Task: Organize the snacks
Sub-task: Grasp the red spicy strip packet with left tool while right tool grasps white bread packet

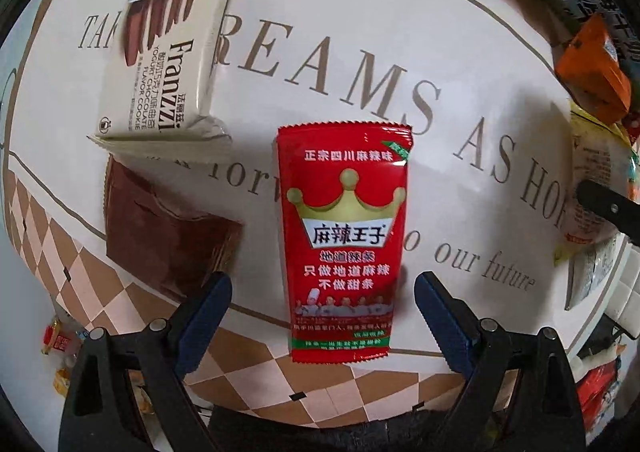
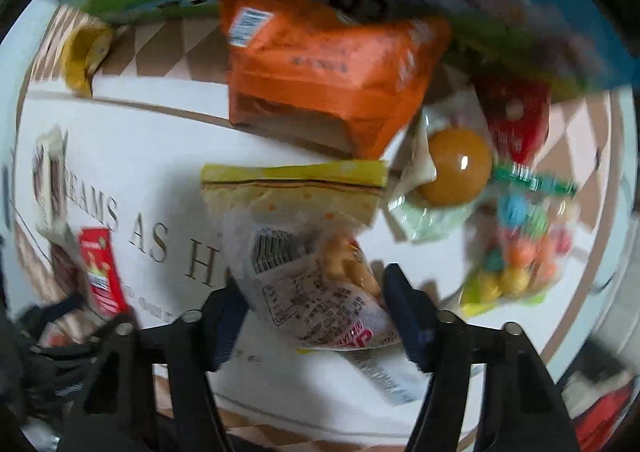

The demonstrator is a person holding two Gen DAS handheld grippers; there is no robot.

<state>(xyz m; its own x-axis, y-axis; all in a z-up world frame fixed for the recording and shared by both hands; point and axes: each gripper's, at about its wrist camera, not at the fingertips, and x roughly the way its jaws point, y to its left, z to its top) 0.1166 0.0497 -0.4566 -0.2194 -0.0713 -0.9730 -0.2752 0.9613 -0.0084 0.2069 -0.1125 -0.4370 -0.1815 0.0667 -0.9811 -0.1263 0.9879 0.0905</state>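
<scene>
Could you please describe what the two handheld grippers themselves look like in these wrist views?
Both look alike. The left gripper and right gripper each have two dark blue fingers, toothed along their inner edges, mounted on black angular linkage arms with round silver pivot bolts. No cables, sleeves or printed markings are visible.

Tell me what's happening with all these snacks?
A person is sorting snacks on a table, with a gripper in each hand. The left gripper has its jaws wide open around a red spicy-strip packet, not touching it. The right gripper has its jaws on either side of a clear snack bag with a yellow top. A cream cookie pack and brown packet lie together nearby.
</scene>
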